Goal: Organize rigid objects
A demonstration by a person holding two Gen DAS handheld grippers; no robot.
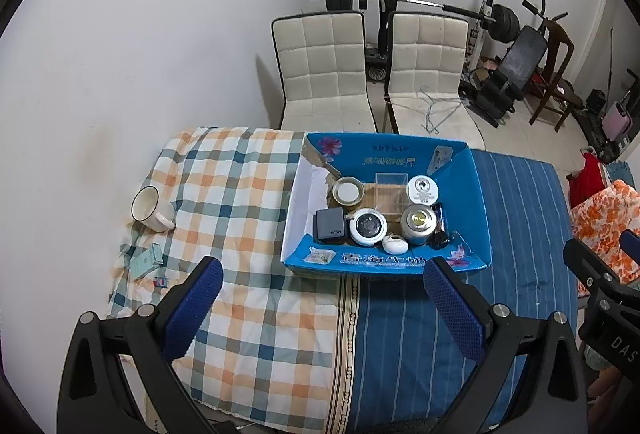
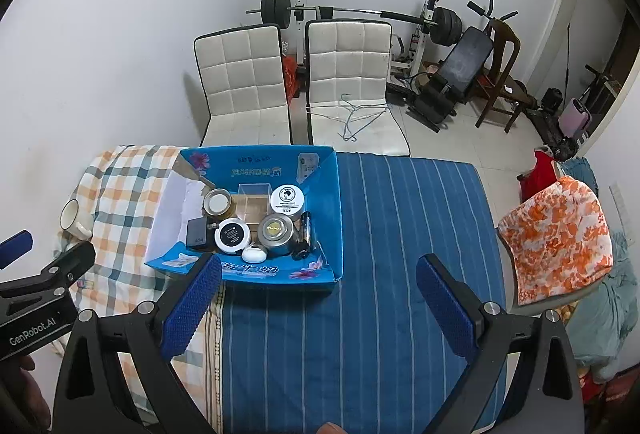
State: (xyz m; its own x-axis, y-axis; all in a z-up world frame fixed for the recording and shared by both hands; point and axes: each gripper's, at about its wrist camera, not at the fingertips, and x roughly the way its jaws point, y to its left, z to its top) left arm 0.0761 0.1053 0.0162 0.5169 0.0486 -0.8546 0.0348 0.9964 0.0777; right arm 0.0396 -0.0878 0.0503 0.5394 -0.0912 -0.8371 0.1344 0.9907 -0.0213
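Two wrist views over a cloth-covered surface (image 1: pixel 424 346). The checked cloth (image 1: pixel 240 194) covers its left part and the blue striped cloth (image 2: pixel 380 254) its right; the two meet at a patterned band near the middle. A white wall borders the left edge, and two white chairs (image 1: pixel 324 74) stand just beyond the far edge.

The striped area right of and nearer than the blue cardboard box (image 1: pixel 480 218) lies bare, giving the widest open room.

The left gripper (image 1: pixel 324 306) and right gripper (image 2: pixel 318 304) both hover near the front edge with jaws spread wide and nothing between them.

The box sits at the far middle of the surface, straddling both cloths, top open. Inside are:
- a clear square container (image 1: pixel 390 194) at the far middle
- a round tin with white lid (image 1: pixel 348 191)
- a white printed lid (image 1: pixel 422 189)
- a dark grey block (image 1: pixel 330 225)
- a black-and-white round case (image 1: pixel 368 227)
- a metal tin with gold centre (image 1: pixel 418 222)
- a small white oval case (image 1: pixel 395 244)
- a black cylinder (image 1: pixel 440 230) lying at the right

Outside the box, a white mug (image 1: pixel 150 210) lies tipped at the far left edge of the checked cloth, with a pale green packet (image 1: pixel 147 261) nearer.
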